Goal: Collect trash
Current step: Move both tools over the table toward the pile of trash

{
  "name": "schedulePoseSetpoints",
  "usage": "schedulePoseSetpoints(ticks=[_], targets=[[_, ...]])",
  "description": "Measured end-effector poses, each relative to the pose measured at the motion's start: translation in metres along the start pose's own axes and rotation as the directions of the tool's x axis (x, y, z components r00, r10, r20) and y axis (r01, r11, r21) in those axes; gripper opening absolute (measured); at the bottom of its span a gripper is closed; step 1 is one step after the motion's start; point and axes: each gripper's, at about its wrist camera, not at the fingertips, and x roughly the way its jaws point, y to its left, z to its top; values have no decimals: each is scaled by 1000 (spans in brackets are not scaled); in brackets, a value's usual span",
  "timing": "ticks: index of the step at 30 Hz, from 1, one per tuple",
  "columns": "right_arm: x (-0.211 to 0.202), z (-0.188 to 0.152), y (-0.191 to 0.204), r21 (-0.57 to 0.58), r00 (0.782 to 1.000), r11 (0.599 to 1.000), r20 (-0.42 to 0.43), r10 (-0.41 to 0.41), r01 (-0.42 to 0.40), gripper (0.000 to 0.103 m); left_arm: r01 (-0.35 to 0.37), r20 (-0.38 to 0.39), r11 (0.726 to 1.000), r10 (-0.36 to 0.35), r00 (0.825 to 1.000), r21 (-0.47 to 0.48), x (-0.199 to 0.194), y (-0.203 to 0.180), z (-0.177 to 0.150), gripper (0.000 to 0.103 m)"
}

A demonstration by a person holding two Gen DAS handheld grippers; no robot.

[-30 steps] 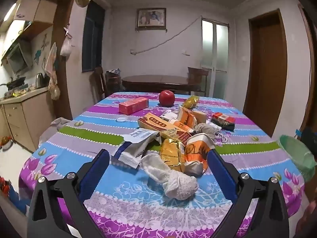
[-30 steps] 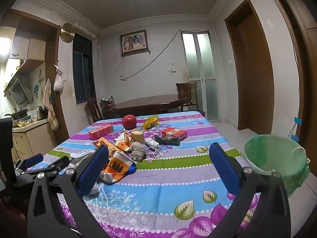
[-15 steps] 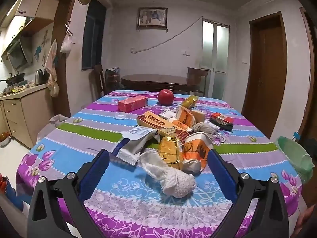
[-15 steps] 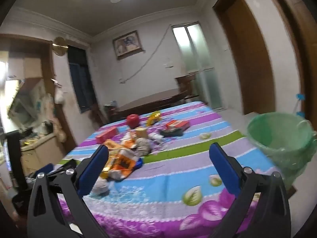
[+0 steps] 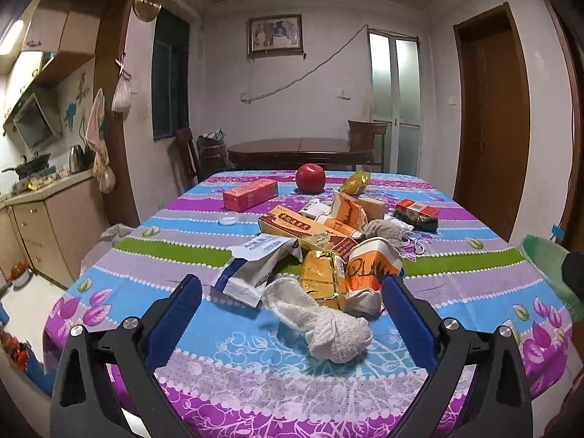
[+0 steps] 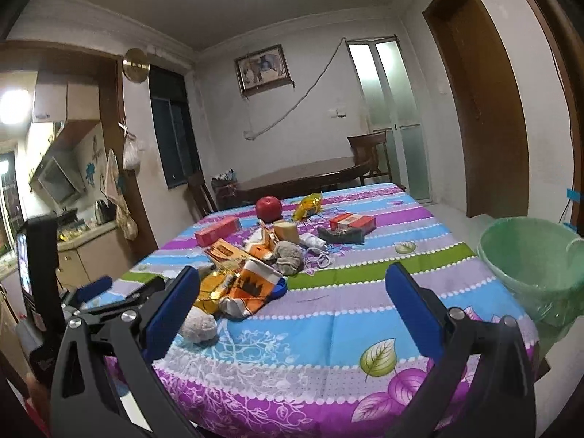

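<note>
Item 1, left claw: you hold it wide open and empty, and over the last second it has barely shifted, framing the crumpled white cloth at the near end of the trash heap. Judgement: the first pick is lined up but not begun.

Item 2, trash heap: white-and-blue wrapper, gold foil packet, orange-and-white bag and long yellow carton, touching one another mid-desk. Further back, apart from the heap: red box, apple.

Item 3, right claw: also spread open and empty. It swung and tilted half a second ago and has now levelled, above bare cloth right of the heap.

Item 4, green-lined bin: just beside the desk's right edge, nothing visible inside; your drop point.

Item 5, desk: striped floral cloth. Room: kitchen counter left, dark round table behind, brown door right.
</note>
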Motion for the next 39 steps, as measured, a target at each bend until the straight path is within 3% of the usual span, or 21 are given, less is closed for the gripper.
schedulePoseSetpoints(ticks=[4, 9, 13, 17, 23, 39], targets=[[4, -1, 4, -34, 1000, 999, -20, 5, -5, 98, -13, 11, 1000, 13, 1000, 11, -1, -2, 0, 98], [0, 1, 3, -45, 1000, 999, 13, -7, 7, 98, -46, 14, 999, 46, 999, 21, 2, -2, 2, 98], [2, 7, 4, -91, 999, 995, 34, -41, 44, 98, -105, 61, 994, 106, 993, -12, 1, 13, 9, 98], [16, 13, 2, -92, 999, 994, 11, -50, 51, 98, -129, 30, 991, 131, 991, -45, 14, 35, 18, 98], [34, 11, -3, -69, 999, 997, -24, -30, 29, 98, -207, -2, 974, 208, 978, -90, 33, 68, 22, 98], [88, 26, -25, -10, 997, 1000, -70, -25, 25, 98, -364, -33, 928, 363, 931, -83, 85, 117, 32, 98]])
